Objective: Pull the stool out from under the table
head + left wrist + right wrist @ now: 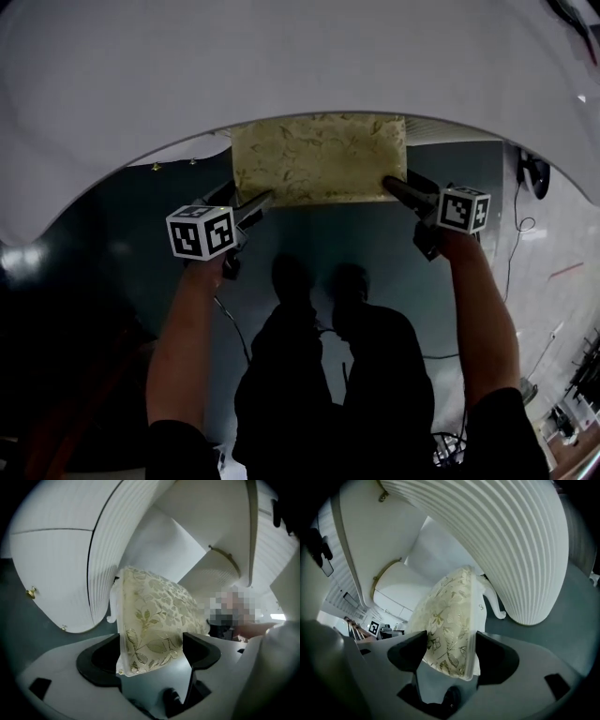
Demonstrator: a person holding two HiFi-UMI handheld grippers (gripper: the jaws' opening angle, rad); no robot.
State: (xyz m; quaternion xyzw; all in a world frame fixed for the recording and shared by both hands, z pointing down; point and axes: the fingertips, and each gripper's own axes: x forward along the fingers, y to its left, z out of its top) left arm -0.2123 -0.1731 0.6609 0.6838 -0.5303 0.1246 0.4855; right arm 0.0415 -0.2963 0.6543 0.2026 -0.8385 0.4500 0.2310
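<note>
pull not yet made
cream-gold floral cushioned stool (319, 157) lies mostly under the white round table (281, 66); left gripper (265, 199) and right gripper (389, 183) straddle its near corners, jaws spread.

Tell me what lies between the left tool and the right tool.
The stool's floral seat: its near edge runs from the left tool to the right tool, one corner between each tool's jaws. The head view shows it best.

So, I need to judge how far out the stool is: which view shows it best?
Head view: the stool shows its seat's full width, poking from under the table. Each gripper view shows only one cushion corner.
</note>
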